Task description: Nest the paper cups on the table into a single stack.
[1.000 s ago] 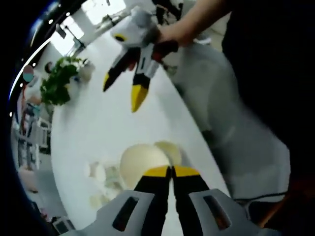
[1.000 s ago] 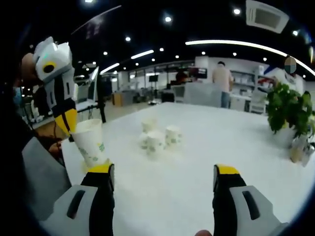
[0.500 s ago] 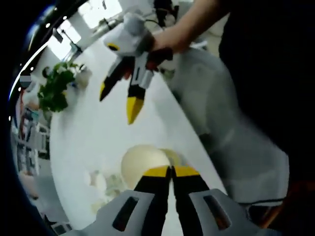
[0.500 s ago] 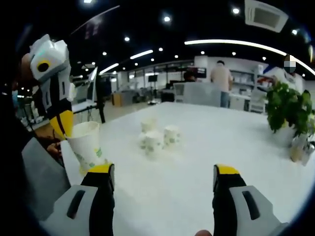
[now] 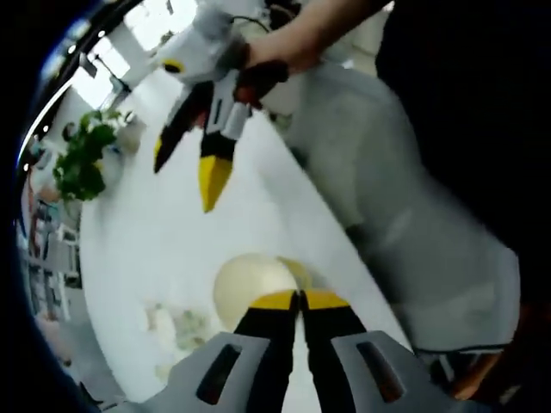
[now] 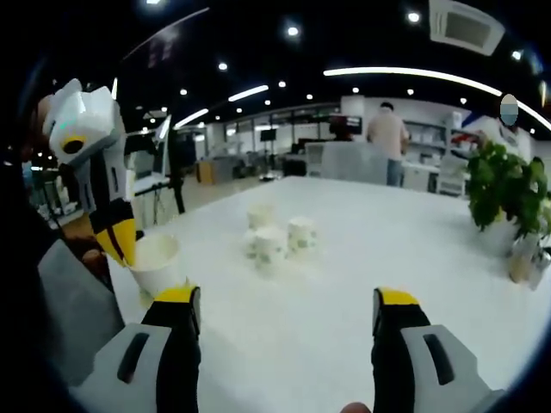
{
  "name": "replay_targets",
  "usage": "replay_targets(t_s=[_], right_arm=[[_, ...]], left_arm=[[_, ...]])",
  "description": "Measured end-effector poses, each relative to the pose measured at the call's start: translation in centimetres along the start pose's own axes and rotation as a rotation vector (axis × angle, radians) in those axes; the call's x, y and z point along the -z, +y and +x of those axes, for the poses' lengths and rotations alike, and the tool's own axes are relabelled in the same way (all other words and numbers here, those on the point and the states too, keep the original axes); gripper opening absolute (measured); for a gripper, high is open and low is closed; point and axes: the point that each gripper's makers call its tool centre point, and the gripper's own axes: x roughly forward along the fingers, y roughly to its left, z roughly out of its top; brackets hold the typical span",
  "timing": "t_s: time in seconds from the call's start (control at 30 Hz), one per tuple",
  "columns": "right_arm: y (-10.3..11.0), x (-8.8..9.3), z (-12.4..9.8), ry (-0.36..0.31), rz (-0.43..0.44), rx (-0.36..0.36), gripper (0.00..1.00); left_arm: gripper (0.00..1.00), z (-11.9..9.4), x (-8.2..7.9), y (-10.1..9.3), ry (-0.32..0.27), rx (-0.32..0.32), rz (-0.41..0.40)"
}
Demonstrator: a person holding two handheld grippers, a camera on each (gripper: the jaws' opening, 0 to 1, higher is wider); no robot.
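My left gripper (image 5: 299,299) is shut on the rim of a white paper cup (image 5: 254,288) with green print, whose open mouth faces the camera. In the right gripper view the same cup (image 6: 157,262) hangs low over the near left part of the white table (image 6: 344,258), pinched by the left gripper (image 6: 120,245). My right gripper (image 6: 287,301) is open with nothing between its jaws. It also comes into the left gripper view from the top, where the right gripper (image 5: 185,172) hovers above the table. A small cluster of paper cups (image 6: 275,237) stands upright at mid-table. These cups (image 5: 172,327) look blurred in the left gripper view.
A potted plant (image 6: 504,194) stands at the table's far right, with a small pale object beside it. The table edge runs close by the person's grey clothing (image 5: 387,215). Behind the table are desks, monitors and people in an office.
The left gripper has lowered the held cup toward the table, so less of the cup shows above my right jaw. The cluster of cups has not moved.
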Motion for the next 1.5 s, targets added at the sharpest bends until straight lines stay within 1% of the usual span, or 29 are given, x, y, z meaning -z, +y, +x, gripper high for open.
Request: replay_targets(t_s=[0.1, 0.23, 0.37, 0.47, 0.53, 0.6, 0.67, 0.8, 0.93, 1.07, 1.23, 1.27, 1.33, 1.4, 1.5], right_arm=[[-0.1, 0.0, 0.0, 0.001, -0.002, 0.001, 0.79], [-0.3, 0.0, 0.0, 0.002, 0.000, 0.003, 0.79], [-0.2, 0.1, 0.0, 0.005, -0.002, 0.002, 0.79], [-0.2, 0.1, 0.0, 0.008, -0.002, 0.002, 0.79], [-0.2, 0.1, 0.0, 0.008, -0.001, 0.001, 0.79], [-0.1, 0.2, 0.1, 0.011, -0.003, -0.002, 0.79], [-0.1, 0.2, 0.2, 0.013, -0.003, -0.002, 0.79], [0.0, 0.4, 0.3, 0.018, -0.002, -0.005, 0.79], [0.4, 0.4, 0.5, 0.023, -0.006, -0.011, 0.79], [0.5, 0.3, 0.7, 0.024, -0.009, -0.016, 0.79], [0.7, 0.1, 0.7, 0.028, -0.019, -0.020, 0.79], [0.6, 0.1, 0.7, 0.030, -0.020, -0.020, 0.79], [0.6, 0.1, 0.7, 0.031, -0.021, -0.019, 0.79], [0.6, 0.0, 0.6, 0.032, -0.022, -0.021, 0.79], [0.7, -0.1, 0.7, 0.038, -0.036, -0.027, 0.79]], left_arm=[[0.02, 0.4, 0.2, 0.0, -0.005, 0.008, -0.009], [0.12, 1.0, 0.4, -0.1, -0.009, 0.014, -0.024], [0.15, 1.0, 0.6, -0.2, -0.013, 0.019, -0.044], [0.17, 1.0, 0.7, -0.1, -0.020, 0.013, -0.063], [0.17, 0.9, 1.1, 0.1, -0.017, 0.005, -0.096], [0.18, 0.8, 1.4, 0.1, -0.020, 0.002, -0.106], [0.18, 0.6, 1.5, 0.2, -0.031, -0.004, -0.133], [0.18, 0.3, 2.0, 0.4, -0.035, -0.022, -0.156], [0.20, -0.3, 2.3, 1.0, -0.067, -0.053, -0.220], [0.23, -1.1, 2.9, 1.7, -0.087, -0.089, -0.257], [0.28, -1.8, 4.0, 2.2, -0.119, -0.132, -0.350], [0.29, -2.0, 4.1, 2.3, -0.141, -0.149, -0.387], [0.31, -2.3, 4.5, 2.3, -0.165, -0.166, -0.452], [0.34, -2.5, 5.0, 2.3, -0.187, -0.188, -0.494], [0.36, -2.6, 5.9, 1.9, -0.180, -0.202, -0.518]])
